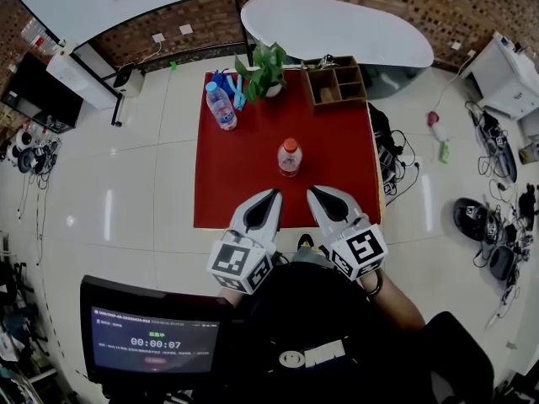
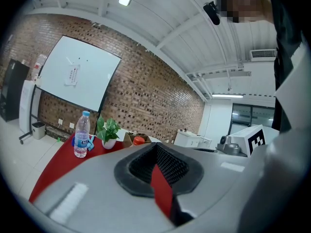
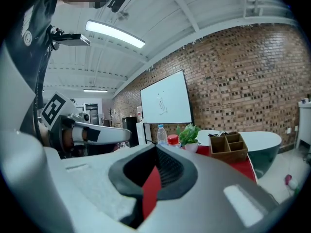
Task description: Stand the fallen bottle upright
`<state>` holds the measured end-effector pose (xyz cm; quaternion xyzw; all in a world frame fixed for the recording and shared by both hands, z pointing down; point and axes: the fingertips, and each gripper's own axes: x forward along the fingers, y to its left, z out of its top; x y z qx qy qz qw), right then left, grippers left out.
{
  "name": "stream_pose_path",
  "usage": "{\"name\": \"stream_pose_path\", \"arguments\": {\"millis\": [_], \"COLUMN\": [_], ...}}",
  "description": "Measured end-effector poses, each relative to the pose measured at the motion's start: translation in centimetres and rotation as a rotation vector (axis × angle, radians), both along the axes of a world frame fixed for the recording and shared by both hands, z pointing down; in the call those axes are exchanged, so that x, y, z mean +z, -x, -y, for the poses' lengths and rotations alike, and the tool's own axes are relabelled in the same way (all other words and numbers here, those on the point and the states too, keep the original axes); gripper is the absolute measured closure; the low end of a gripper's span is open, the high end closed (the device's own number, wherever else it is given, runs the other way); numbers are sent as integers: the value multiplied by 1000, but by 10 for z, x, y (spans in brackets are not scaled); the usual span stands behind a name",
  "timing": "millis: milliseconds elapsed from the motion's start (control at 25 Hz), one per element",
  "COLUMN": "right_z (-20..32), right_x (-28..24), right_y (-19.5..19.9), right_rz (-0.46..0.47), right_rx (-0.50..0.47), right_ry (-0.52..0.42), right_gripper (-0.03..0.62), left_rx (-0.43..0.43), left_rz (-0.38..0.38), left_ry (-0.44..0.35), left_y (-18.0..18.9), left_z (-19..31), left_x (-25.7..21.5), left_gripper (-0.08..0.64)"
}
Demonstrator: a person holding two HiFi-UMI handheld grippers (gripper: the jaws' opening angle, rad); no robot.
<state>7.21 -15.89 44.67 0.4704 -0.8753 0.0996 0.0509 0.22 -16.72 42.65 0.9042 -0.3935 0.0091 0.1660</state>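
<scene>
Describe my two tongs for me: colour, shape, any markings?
The left tongs and right tongs look alike: light grey shells tapering to a point, with black ribbed pads inside. Behind each sits a white cube with black square markers. The person wears a dark top.

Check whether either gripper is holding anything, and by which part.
Nothing is held. The left gripper and the right gripper are both shut on nothing.

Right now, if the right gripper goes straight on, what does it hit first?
Probably the orange-capped bottle, standing upright: its cap shows just above the shut right gripper's tips in the right gripper view; the blue-capped bottle stands farther back. Depth is uncertain.
</scene>
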Motion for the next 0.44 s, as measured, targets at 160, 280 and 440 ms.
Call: {"name": "stream_pose_path", "arguments": {"millis": [160,280,440], "right_z": [3,3,4], "right_x": [0,0,0], "right_y": [-1,2,5], "right_rz": [-4,-7,-15], "right_rx": [-1,-3,-7], "right_ry": [-2,-5,-2], "right_gripper": [589,589,589], "left_rx": [3,5,5], "left_rz": [-2,-2,-3], "left_ry": [-2,-2,0], "left_y": [-2,0,3], "left_z": [2,3,3], "left_x": [0,0,0], "left_gripper": [552,552,552]}}
